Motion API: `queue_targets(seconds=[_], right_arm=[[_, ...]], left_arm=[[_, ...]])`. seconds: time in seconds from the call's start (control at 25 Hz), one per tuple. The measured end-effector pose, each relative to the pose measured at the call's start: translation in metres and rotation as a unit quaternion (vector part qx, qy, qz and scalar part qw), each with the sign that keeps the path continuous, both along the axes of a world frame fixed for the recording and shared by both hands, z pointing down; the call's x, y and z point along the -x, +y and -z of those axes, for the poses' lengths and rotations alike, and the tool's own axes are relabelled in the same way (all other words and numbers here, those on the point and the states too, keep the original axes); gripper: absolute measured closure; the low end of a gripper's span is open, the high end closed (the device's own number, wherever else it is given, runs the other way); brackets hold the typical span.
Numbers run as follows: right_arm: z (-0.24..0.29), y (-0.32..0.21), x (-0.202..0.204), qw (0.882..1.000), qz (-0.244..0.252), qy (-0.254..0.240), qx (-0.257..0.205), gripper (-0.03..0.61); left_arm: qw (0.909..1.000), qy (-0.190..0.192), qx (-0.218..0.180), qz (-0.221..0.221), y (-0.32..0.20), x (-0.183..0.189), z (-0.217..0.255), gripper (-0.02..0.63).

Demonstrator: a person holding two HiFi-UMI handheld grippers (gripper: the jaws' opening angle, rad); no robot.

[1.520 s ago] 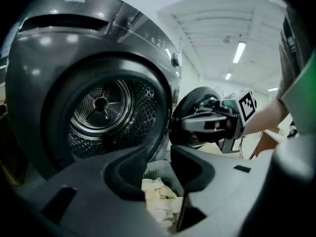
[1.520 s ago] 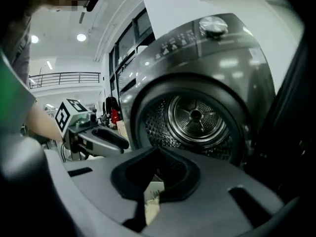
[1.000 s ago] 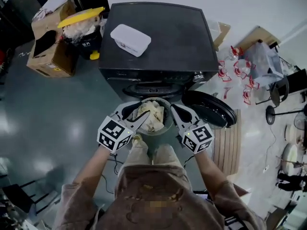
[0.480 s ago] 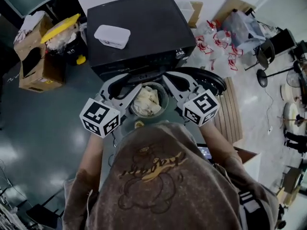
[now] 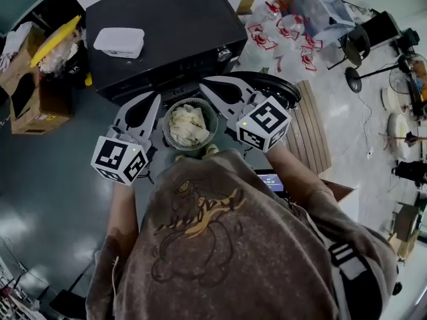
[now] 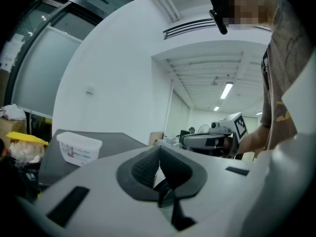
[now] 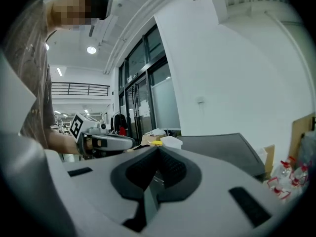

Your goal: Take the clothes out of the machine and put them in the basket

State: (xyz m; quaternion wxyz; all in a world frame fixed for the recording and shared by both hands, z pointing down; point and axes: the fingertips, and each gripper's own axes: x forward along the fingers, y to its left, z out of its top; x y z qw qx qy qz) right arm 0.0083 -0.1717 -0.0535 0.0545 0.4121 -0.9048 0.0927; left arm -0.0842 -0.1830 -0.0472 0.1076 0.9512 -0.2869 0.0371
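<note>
A round grey basket (image 5: 215,117) on the floor in front of the black washing machine (image 5: 167,25) holds crumpled pale clothes (image 5: 188,125). The machine's round door (image 5: 283,91) hangs open to the right. My left gripper (image 5: 152,99) (image 6: 159,149) is raised at the basket's left. Its jaws have just closed and they are shut with nothing between them. At the basket's right my right gripper (image 5: 205,84) (image 7: 157,152) is also raised and shut, holding nothing. Both point roughly level toward the machine. The drum opening is hidden behind the grippers.
A white lidded box (image 5: 119,42) lies on the machine's top. Cardboard boxes (image 5: 27,92) and a yellow lid (image 5: 57,35) stand at the left. A wooden slatted board (image 5: 310,129), bags with red print (image 5: 287,29) and fans (image 5: 360,39) are at the right.
Both grippers have risen from the basket's rim and now flank it higher up. The left jaws have closed. The head view has swung so the machine sits further left.
</note>
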Motion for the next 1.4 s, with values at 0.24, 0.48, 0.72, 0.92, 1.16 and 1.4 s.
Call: queue_targets(seconds=[0.24, 0.48, 0.72, 0.92, 1.16, 1.4], right_arm=[[-0.018, -0.016, -0.026, 1.0, -0.011, -0.002, 0.01, 0.581], [-0.033, -0.026, -0.041, 1.0, -0.007, -0.002, 0.027, 0.581], [-0.036, -0.028, -0.046, 1.0, -0.016, -0.003, 0.022, 0.582], [-0.035, -0.035, -0.051, 0.999, -0.029, -0.014, 0.02, 0.583], [-0.037, -0.043, -0.057, 0.999, -0.035, -0.014, 0.017, 0.581], [-0.037, -0.044, -0.061, 0.999, -0.037, -0.009, 0.014, 0.581]], left_arm=[[0.9999, -0.014, -0.002, 0.008, -0.016, -0.021, -0.014, 0.606], [0.9999, -0.017, 0.003, -0.001, -0.02, -0.044, -0.027, 0.606], [0.9998, 0.004, 0.012, 0.017, -0.022, -0.05, -0.029, 0.606], [0.9985, 0.018, 0.016, 0.048, -0.033, -0.042, -0.024, 0.606], [0.9964, 0.026, 0.016, 0.078, -0.044, -0.03, -0.022, 0.606], [0.9948, 0.023, 0.013, 0.098, -0.046, -0.023, -0.021, 0.606]])
